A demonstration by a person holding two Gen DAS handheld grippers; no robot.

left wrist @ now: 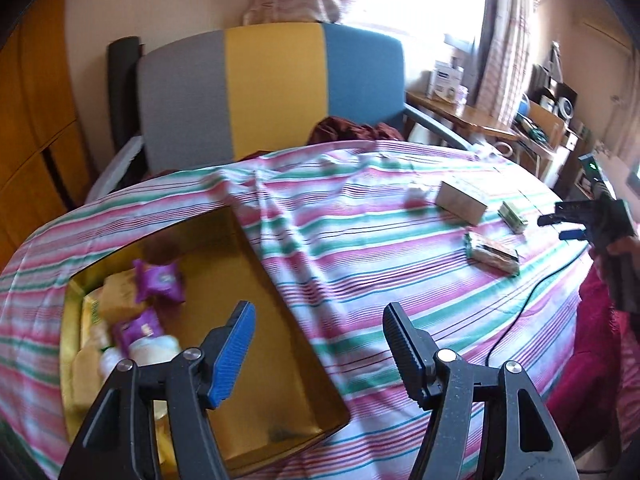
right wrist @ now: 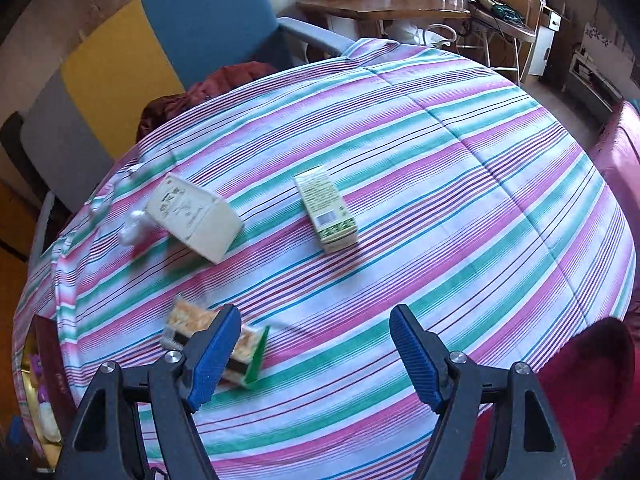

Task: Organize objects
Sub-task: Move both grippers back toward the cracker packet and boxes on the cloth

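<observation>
A box (left wrist: 256, 292) sits on the left of the table (left wrist: 360, 264), holding packets (left wrist: 158, 280) and a bottle (left wrist: 154, 348). Right of it lie three things — a carton (right wrist: 194, 218), a smaller carton (right wrist: 326, 210) beside it, a wrapped packet (right wrist: 216, 344) nearest. Behind the table stands a chair (left wrist: 272, 88).

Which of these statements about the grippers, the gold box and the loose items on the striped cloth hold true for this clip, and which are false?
1. Both the left gripper and the right gripper are open and hold nothing. True.
2. The gold box is empty. False: it holds purple packets and other items.
3. The green-and-white carton lies on the striped cloth. True.
4. The right gripper's fingers are clamped on the snack packet. False: the packet lies on the cloth, not between the fingers.
5. The cream box stands inside the gold box. False: it sits on the cloth.
</observation>
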